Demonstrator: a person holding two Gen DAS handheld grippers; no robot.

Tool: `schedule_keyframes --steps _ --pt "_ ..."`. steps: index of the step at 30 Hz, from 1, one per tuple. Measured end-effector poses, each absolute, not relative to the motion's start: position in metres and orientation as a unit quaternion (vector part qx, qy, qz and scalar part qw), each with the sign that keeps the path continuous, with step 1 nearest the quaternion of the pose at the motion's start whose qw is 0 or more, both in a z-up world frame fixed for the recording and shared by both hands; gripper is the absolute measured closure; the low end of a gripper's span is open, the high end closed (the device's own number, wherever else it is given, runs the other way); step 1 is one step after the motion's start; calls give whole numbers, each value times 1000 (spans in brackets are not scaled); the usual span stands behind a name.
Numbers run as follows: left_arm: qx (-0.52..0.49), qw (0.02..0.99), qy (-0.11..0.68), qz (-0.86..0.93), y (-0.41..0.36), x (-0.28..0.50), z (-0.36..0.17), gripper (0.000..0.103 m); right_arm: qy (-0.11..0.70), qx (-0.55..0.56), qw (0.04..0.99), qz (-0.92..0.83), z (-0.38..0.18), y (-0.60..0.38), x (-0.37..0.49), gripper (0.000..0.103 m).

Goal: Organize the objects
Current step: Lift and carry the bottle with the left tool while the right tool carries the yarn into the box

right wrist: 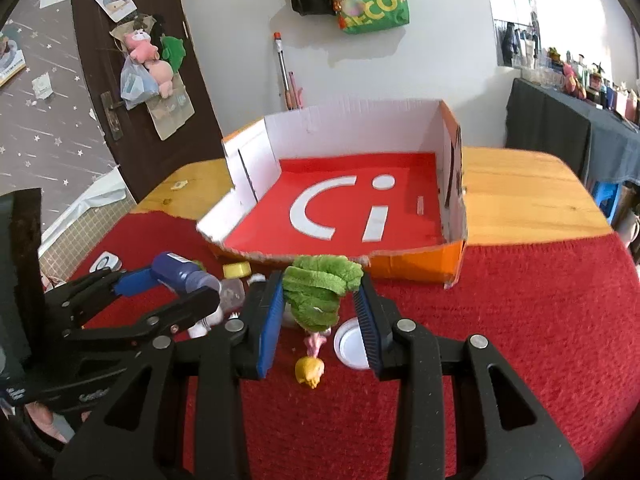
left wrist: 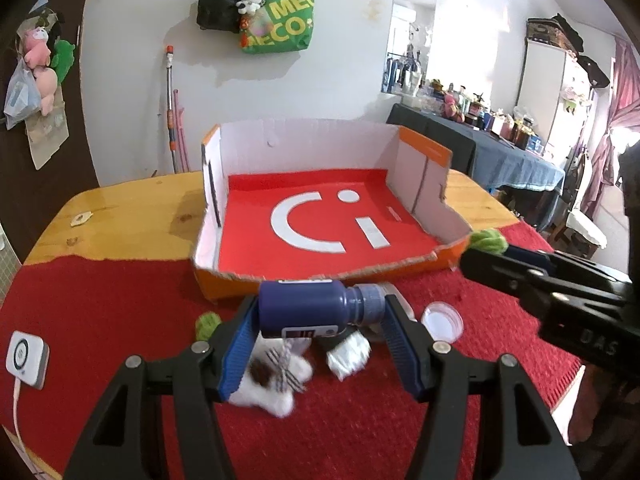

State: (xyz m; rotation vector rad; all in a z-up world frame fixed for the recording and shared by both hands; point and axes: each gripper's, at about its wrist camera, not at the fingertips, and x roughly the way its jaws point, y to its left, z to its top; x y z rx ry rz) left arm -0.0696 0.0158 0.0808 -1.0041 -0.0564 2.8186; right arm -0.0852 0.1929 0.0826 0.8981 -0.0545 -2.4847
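Left tongs (left wrist: 320,316) grip one blue bottle (left wrist: 308,308); right tongs (right wrist: 320,312) grip one green doll (right wrist: 320,296); one box (left wrist: 312,144), one lid (left wrist: 442,320).

The bottle (left wrist: 310,308) is dark blue with a white label. The plush toy (right wrist: 320,294) is green. The box (left wrist: 320,216) has a red floor bearing white letters, white inner walls and orange outsides. A red cloth (left wrist: 120,320) covers part of the yellow-brown wooden bench (left wrist: 132,208). The lid (left wrist: 442,320) is white.
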Motion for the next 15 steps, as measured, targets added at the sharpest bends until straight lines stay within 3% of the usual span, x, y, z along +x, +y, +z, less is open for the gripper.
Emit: schedule_keyframes --steps 15 --pt "-357 73 -23 931 4 -123 86 40 -16 348 245 -904 88 182 -124 70"
